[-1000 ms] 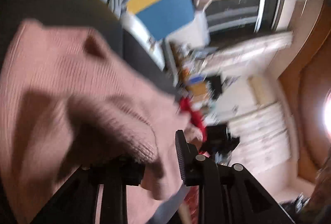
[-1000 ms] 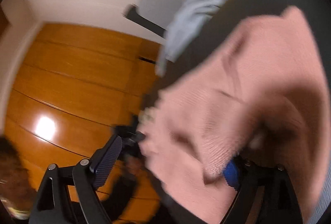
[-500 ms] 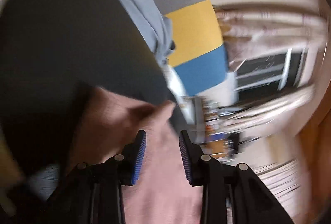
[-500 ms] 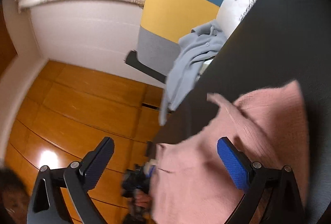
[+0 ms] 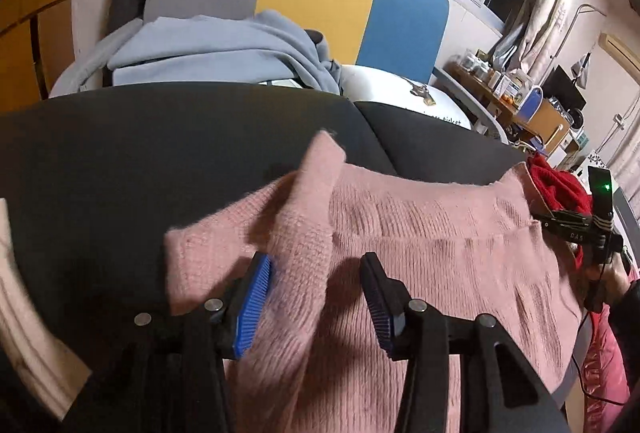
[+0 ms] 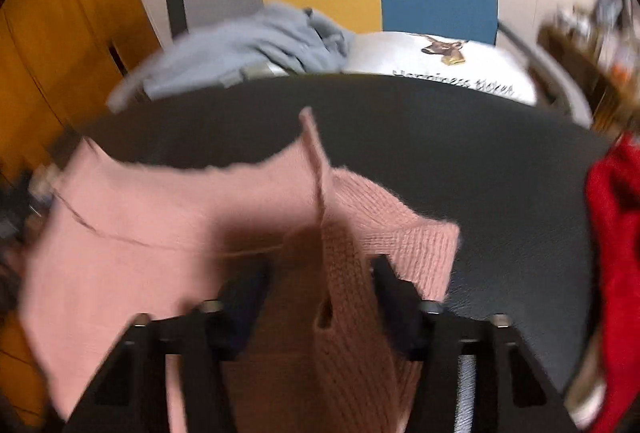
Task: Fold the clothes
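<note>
A fuzzy pink knitted sweater (image 5: 420,233) lies spread on the dark worktop (image 5: 160,137). The left gripper (image 5: 316,293) has its fingers wide apart, a raised fold of knit between them, ungripped. The right gripper (image 6: 320,293) likewise stands open astride a knit ridge.

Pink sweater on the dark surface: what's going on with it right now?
A person with a gripper in each hand is laying out the pink knit sweater on a dark surface for folding. The left gripper is open, its fingers straddling a raised fold. The right gripper also straddles a ridge of the knit, but blur hides whether it is pinching. A grey-blue garment lies behind on the chair, and a red one at the side.
</note>
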